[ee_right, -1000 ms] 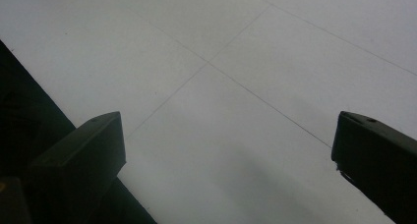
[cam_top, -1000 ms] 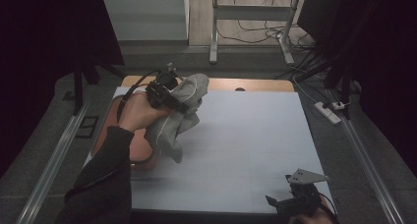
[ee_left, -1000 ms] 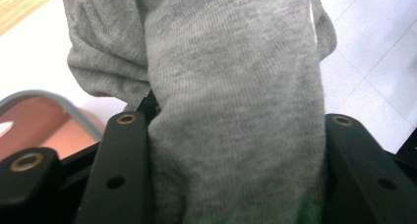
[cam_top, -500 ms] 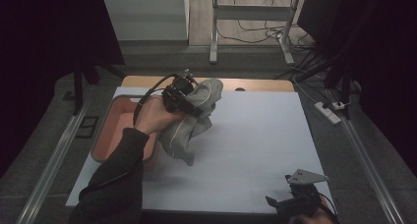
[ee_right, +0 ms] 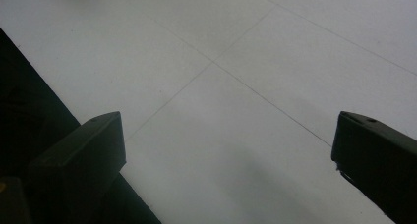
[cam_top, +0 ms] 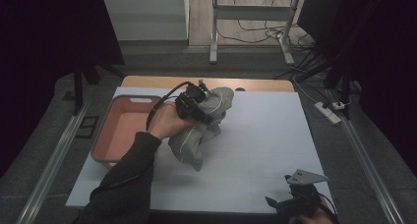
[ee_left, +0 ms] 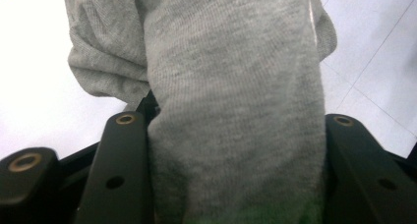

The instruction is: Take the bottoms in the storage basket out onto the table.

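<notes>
The grey garment (cam_top: 201, 130) hangs bunched from the left gripper (cam_top: 199, 103), lifted above the white table (cam_top: 255, 150) toward its far left, just right of the pink tray (cam_top: 123, 130). In the left gripper view the cloth (ee_left: 231, 111) is clamped between both black jaws. The right gripper (cam_top: 295, 202) sits at the near right corner, well apart, its jaws spread wide with bare tabletop (ee_right: 221, 111) between them.

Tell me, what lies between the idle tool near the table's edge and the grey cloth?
Bare white table separates the right tool from the grey cloth, seen in the high view.
</notes>
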`<control>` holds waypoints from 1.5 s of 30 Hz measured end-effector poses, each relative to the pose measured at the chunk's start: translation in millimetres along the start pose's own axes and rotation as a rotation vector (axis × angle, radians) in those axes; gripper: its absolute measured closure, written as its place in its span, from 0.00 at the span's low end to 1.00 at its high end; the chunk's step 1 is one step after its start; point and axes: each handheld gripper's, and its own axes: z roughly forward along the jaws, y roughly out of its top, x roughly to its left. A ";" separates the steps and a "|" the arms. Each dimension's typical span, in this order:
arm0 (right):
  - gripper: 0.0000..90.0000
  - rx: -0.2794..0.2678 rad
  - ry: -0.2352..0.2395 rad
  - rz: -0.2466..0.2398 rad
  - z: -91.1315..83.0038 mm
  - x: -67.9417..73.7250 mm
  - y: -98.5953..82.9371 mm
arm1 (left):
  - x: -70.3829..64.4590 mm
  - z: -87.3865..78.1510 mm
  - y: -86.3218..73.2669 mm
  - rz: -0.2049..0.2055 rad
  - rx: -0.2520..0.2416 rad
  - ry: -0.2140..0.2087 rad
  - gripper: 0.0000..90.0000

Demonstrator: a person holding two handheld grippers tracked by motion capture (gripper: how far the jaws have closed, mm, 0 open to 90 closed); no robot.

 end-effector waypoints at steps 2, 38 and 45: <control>0.00 0.000 0.000 -0.001 0.0 0.0 0.0 | -1.7 5.4 1.2 0.007 0.007 0.002 0.57; 0.00 0.011 0.002 -0.019 0.6 1.3 0.1 | 0.2 91.7 -16.7 0.007 0.076 -0.030 0.52; 0.00 0.011 0.001 -0.023 0.6 1.5 0.1 | -0.2 105.1 -23.3 0.035 0.090 -0.048 0.48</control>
